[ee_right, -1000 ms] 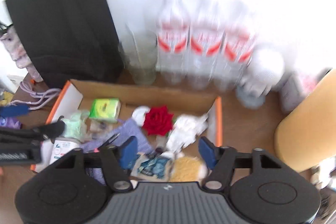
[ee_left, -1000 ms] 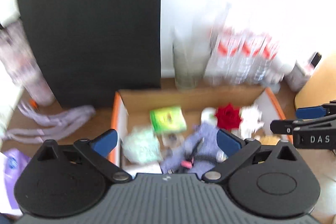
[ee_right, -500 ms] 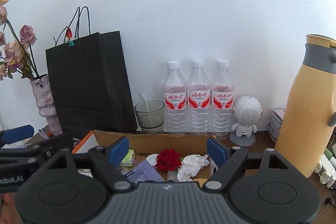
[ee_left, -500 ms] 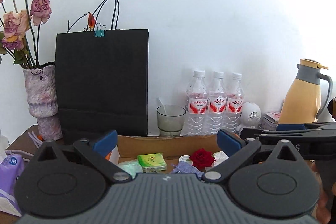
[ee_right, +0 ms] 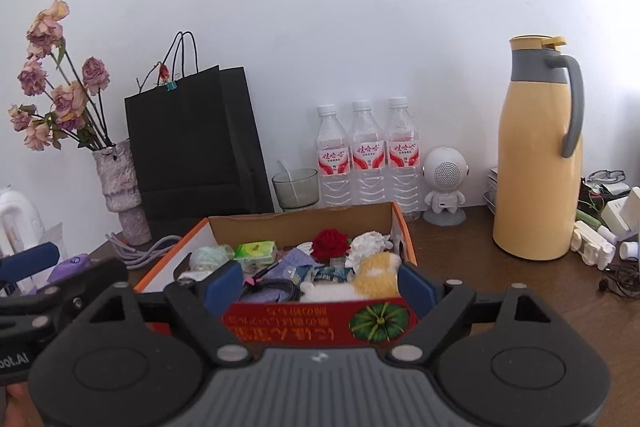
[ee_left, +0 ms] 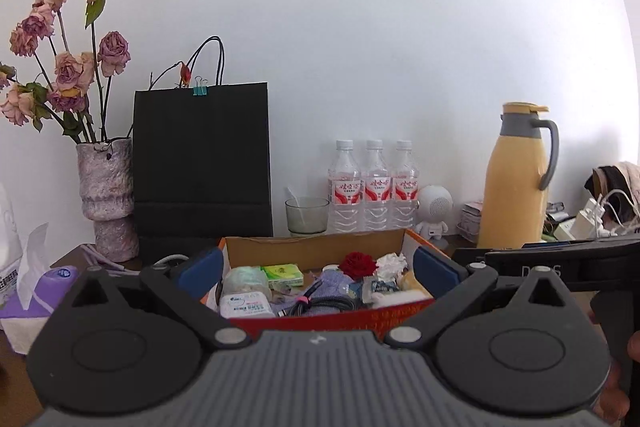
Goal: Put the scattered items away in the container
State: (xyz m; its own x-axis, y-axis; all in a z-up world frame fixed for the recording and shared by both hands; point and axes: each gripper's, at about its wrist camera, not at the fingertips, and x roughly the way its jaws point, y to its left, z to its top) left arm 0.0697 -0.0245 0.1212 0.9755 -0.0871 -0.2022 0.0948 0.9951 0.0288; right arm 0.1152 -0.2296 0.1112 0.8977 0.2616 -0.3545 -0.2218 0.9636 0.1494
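The cardboard box [ee_right: 304, 223] sat on the brown table [ee_right: 472, 267], in front of the black paper bag [ee_right: 192, 139] and three water bottles [ee_right: 366, 155]. Its inner walls were plain brown card, its rim orange, and its red front panel carried upside-down yellow lettering and a green pumpkin picture. It was crowded: a red rose [ee_right: 330, 243] near twelve o'clock of the box's middle, crumpled white tissue [ee_right: 366, 241] at about one o'clock, a green tissue packet [ee_right: 256, 251] at ten o'clock, a yellow-and-white plush toy [ee_right: 372, 273] at four o'clock, and a coiled black cable [ee_right: 272, 285] on lilac cloth at seven o'clock.

The right gripper [ee_right: 320, 287] hung before the box's front edge, its jaws having just been opening; the blue pads [ee_right: 224, 285] stood wide, nothing between them, pinching nothing. The left gripper [ee_left: 318, 273] was likewise spread wide with nothing between its pads. In its view the box [ee_left: 316, 247] lay straight ahead, a yellow thermos jug [ee_left: 516, 179] at two o'clock and a vase of dried roses [ee_left: 106, 195] at ten o'clock.
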